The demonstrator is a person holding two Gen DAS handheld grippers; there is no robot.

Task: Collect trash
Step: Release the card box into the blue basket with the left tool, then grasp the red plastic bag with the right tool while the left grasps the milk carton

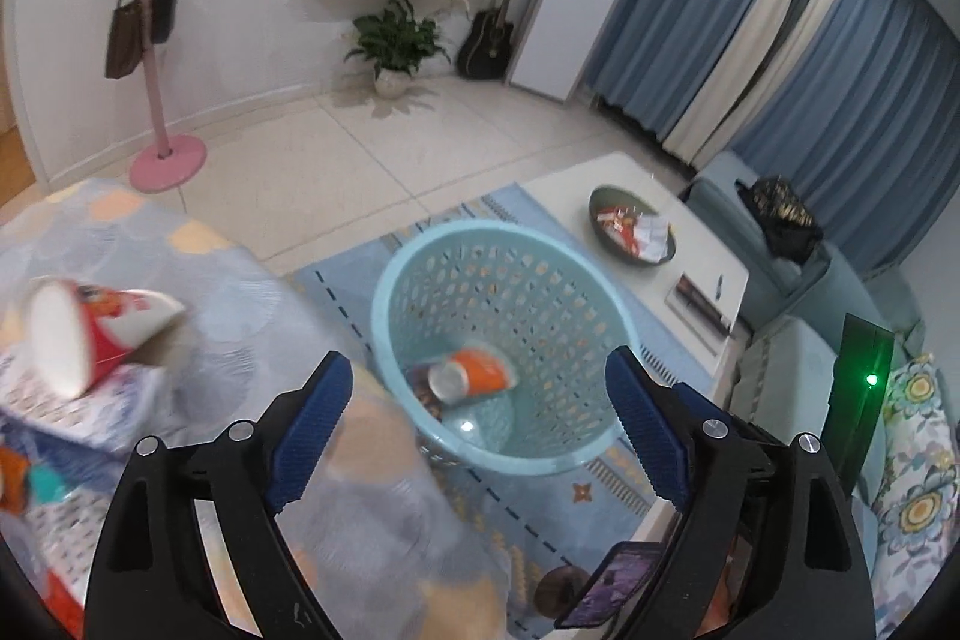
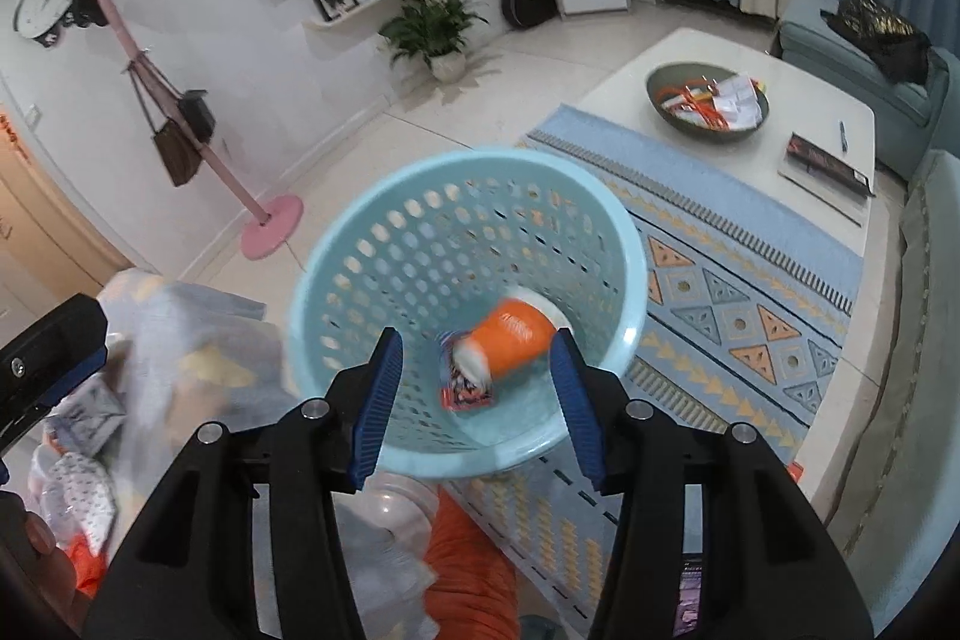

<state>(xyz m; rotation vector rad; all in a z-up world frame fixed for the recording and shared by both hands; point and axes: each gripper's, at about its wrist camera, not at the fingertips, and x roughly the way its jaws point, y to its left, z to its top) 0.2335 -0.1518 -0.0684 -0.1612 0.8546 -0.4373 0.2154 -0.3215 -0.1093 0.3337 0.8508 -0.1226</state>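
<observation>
A light blue perforated basket (image 1: pixel 384 298) stands on the rug, also in the right wrist view (image 2: pixel 624 232). An orange paper cup (image 1: pixel 474 375) lies on its side inside it, blurred in the right wrist view (image 2: pixel 510 334), beside a flat snack wrapper (image 2: pixel 465 388). My left gripper (image 1: pixel 477 436) is open and empty above the basket's near rim. My right gripper (image 2: pixel 477 400) is open and empty over the basket. A red and white paper cup (image 1: pixel 90 334) lies tipped on the patterned cloth at the left with other wrappers (image 1: pixel 72 418).
A white coffee table (image 2: pixel 780 58) holds a grey bowl (image 2: pixel 708 103) of packets, a book (image 2: pixel 825 163) and a pen. A blue sofa (image 2: pixel 864 64) is at the right. A pink coat stand (image 1: pixel 168 154), a potted plant (image 1: pixel 393 40) and a guitar (image 1: pixel 486 40) stand by the wall.
</observation>
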